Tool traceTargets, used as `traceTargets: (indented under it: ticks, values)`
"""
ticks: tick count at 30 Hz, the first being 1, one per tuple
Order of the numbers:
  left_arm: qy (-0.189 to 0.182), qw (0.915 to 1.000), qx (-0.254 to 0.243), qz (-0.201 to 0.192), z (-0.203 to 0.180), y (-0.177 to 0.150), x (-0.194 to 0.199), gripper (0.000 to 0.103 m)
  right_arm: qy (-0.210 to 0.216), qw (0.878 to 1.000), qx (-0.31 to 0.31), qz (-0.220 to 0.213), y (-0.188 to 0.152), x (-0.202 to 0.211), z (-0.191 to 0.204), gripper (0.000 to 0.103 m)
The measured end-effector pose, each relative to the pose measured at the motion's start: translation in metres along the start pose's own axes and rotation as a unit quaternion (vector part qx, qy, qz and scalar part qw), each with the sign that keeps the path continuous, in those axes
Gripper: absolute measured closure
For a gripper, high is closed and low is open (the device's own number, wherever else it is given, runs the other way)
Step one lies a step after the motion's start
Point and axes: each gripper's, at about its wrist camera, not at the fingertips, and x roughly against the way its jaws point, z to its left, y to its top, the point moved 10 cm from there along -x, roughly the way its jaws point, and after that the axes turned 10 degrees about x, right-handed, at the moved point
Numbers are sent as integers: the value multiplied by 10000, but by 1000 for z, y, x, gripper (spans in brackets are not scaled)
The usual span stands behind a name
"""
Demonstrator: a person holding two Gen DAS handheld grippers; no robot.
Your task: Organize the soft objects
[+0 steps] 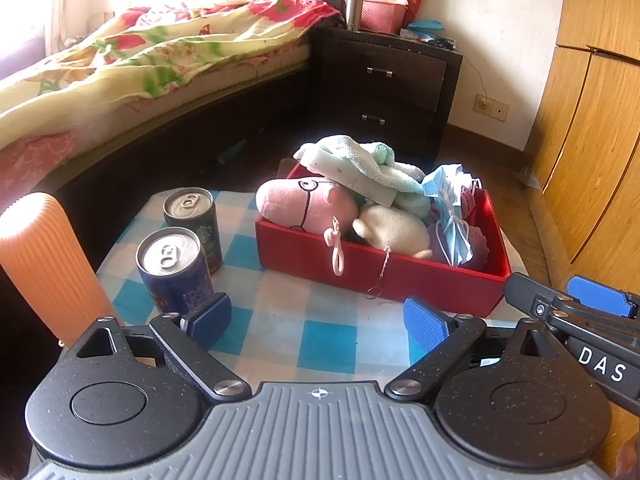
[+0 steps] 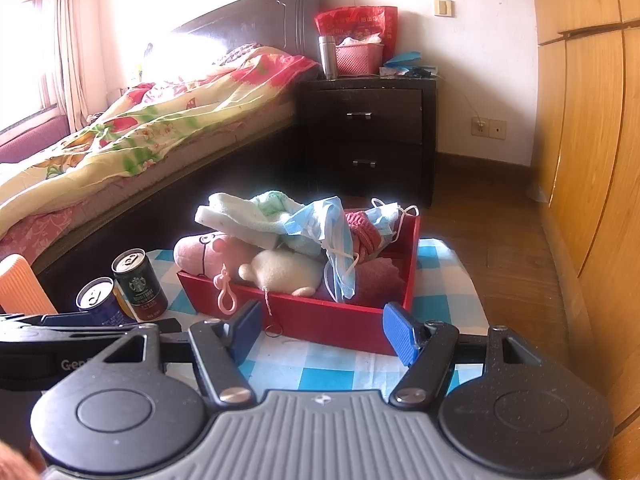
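Observation:
A red tray [image 1: 376,276] [image 2: 332,320] stands on the blue checked table. It holds a pink plush [image 1: 304,204] [image 2: 208,256], a cream plush [image 1: 392,230] [image 2: 284,270], pale green towels [image 1: 360,168] [image 2: 256,212], blue face masks [image 1: 450,208] [image 2: 336,248] and a pink knitted piece [image 2: 364,236]. My left gripper [image 1: 318,324] is open and empty, just in front of the tray. My right gripper [image 2: 324,332] is open and empty at the tray's near wall; it also shows in the left wrist view [image 1: 568,300].
Two drink cans [image 1: 176,268] [image 2: 140,284] and an orange ribbed cylinder [image 1: 44,260] stand left of the tray. A bed [image 1: 140,64] lies behind on the left, a dark nightstand [image 1: 384,92] behind, a wooden wardrobe [image 1: 592,120] on the right.

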Motion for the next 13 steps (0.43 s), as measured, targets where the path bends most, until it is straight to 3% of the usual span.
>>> traceTargets:
  ticks: [5,9,13]
  values:
    - [39,9999,96,-18,4,1,-1,6,25,10000,-35,-53,2,2,0,58]
    - [-215,9994,259,13,5,3,-1,6,72,9998,-78,-165,5,5,1,58]
    - [-204,9994,80,-256,3,5,4,6,41,9995,-73,-290,8,9,0,52]
